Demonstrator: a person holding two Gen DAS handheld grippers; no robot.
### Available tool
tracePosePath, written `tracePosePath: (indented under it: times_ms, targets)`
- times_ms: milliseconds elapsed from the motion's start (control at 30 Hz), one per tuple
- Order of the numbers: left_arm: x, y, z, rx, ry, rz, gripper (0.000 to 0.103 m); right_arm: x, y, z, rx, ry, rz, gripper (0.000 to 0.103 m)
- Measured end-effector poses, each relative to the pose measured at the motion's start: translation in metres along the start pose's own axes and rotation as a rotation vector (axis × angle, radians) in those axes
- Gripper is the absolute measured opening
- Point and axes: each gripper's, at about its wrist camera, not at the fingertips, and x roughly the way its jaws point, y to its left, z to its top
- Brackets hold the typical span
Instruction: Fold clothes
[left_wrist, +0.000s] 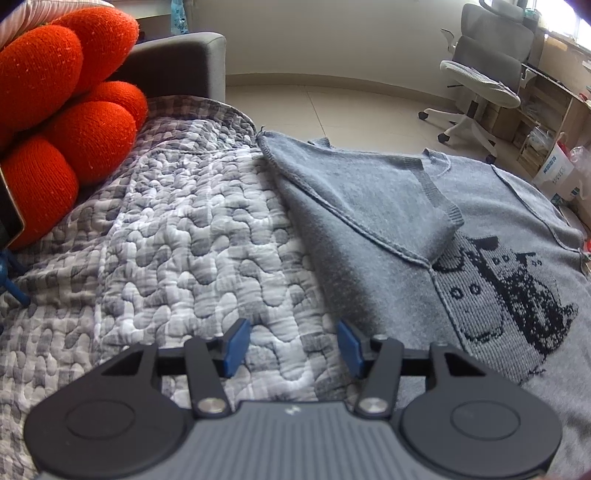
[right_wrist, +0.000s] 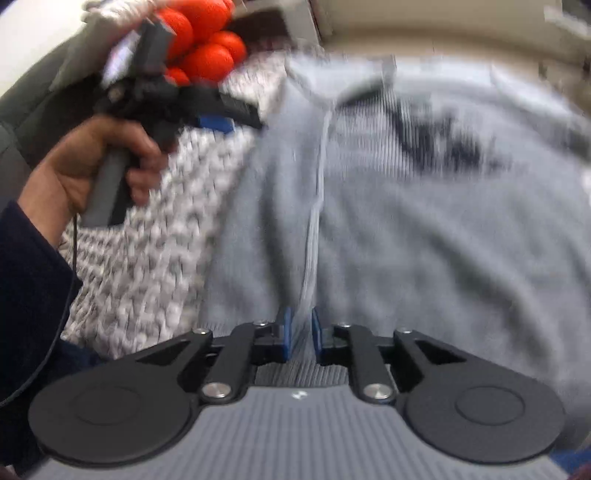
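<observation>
One grey knit sweater (left_wrist: 388, 206) with a black cat motif lies flat on the quilted sofa cover (left_wrist: 177, 236), one sleeve folded across its chest. Left gripper (left_wrist: 291, 345), held in a hand (right_wrist: 92, 166), hovers spread with nothing between its blue pads, at 9 o'clock of the sweater. Right gripper (right_wrist: 300, 334) stands slightly parted around a raised sweater fold; blur hides any contact. One orange knotted cushion (left_wrist: 62, 107) rests at 10 o'clock. One office chair (left_wrist: 480, 70) stands at 1 o'clock.

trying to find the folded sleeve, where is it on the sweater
In the left wrist view the sleeve lies folded across the grey sweater, its cuff just above the cat picture, right of the quilt.
</observation>
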Motion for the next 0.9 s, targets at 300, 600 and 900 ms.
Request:
tracePosePath:
  times_ms: [300, 600, 900]
  targets:
    - [0.003, -0.009, -0.003, 0.078, 0.007, 0.042, 0.054, 0.039, 0.038, 0.013, -0.163, 0.026, 0.155, 0.019]
    - [-0.006, -0.004, 0.002, 0.039, -0.019, 0.036, 0.054, 0.039, 0.04, 0.009, -0.17, 0.017, 0.164, 0.019]
    - [-0.018, -0.023, 0.004, 0.031, -0.071, -0.105, 0.054, 0.041, 0.018, 0.017, -0.037, -0.01, 0.128, 0.026]
